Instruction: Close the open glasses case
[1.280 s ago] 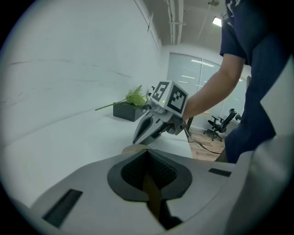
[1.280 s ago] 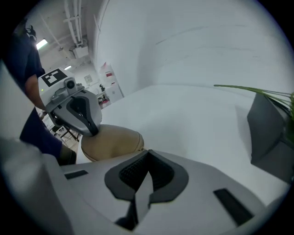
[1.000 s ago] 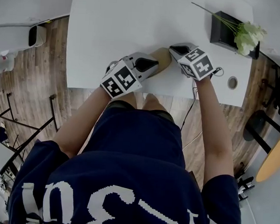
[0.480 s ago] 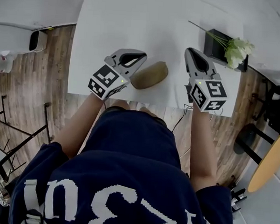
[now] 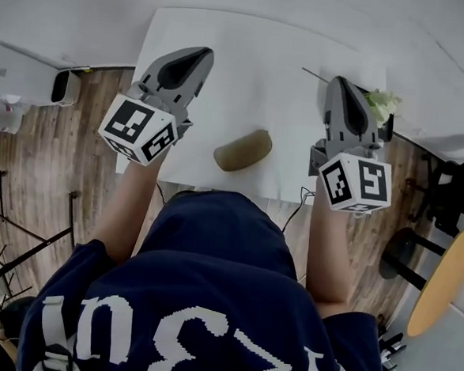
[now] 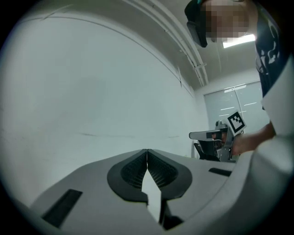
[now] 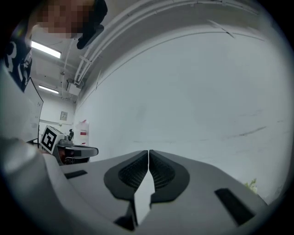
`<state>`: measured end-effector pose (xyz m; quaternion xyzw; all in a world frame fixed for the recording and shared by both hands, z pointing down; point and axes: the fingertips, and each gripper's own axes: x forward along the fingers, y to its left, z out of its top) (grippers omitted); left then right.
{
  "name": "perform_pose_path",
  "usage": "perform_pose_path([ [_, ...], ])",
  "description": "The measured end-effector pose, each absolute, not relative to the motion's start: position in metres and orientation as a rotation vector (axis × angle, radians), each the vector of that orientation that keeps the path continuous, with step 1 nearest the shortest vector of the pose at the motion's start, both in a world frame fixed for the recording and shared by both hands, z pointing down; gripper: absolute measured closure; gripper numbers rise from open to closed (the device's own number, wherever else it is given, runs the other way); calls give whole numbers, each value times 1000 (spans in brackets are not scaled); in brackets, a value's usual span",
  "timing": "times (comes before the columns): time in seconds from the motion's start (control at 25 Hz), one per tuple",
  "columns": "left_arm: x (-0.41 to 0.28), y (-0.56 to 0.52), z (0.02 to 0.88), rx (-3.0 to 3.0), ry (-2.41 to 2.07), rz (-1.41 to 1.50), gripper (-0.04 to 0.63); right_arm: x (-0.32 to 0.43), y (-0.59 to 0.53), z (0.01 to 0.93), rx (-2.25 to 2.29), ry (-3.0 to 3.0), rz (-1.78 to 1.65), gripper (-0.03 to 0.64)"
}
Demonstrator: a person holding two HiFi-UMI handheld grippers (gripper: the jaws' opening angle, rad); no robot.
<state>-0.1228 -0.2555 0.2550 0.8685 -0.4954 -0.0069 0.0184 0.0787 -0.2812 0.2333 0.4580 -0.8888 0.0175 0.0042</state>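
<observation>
— On the bench (image 5: 256,63), where exactly is the glasses case (image 5: 243,150)?
— Close to the near edge, about midway along it. It's olive-brown, lies at a slight slant, and its lid is down. Nothing touches it.
— And the left tool (image 5: 205,53)?
— Left of the case and farther from the person, well apart from it. The left gripper view shows its ribbed pads (image 6: 133,170) pressed together at the tip with nothing between them, so it's clenched and empty. Behind the tip there's only a pale wall.
— Same for the right tool (image 5: 335,81)?
— Yes. It's right of the case and a little beyond it, also well apart. Its pads (image 7: 161,172) meet along one line in the right gripper view, and nothing is caught in them. Each tool's marker cube sits at the end nearer the person.
— Anything else around the case?
— White flowers (image 5: 380,102) lie beyond the case and to its right, at the far corner of the bench. In the head view they show just beside the right tool's tip. A wooden floor (image 5: 52,152) shows left of the case, past the bench's side edge. The person's dark shirt (image 5: 208,298) fills the view on the near side of the case.
</observation>
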Motion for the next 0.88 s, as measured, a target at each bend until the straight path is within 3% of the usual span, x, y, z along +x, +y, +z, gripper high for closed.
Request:
perform_pose_path([
  [0.88,-153,-254,182,2745,-1815,-143,580,73,-278,201,1429,-2855,19,589],
])
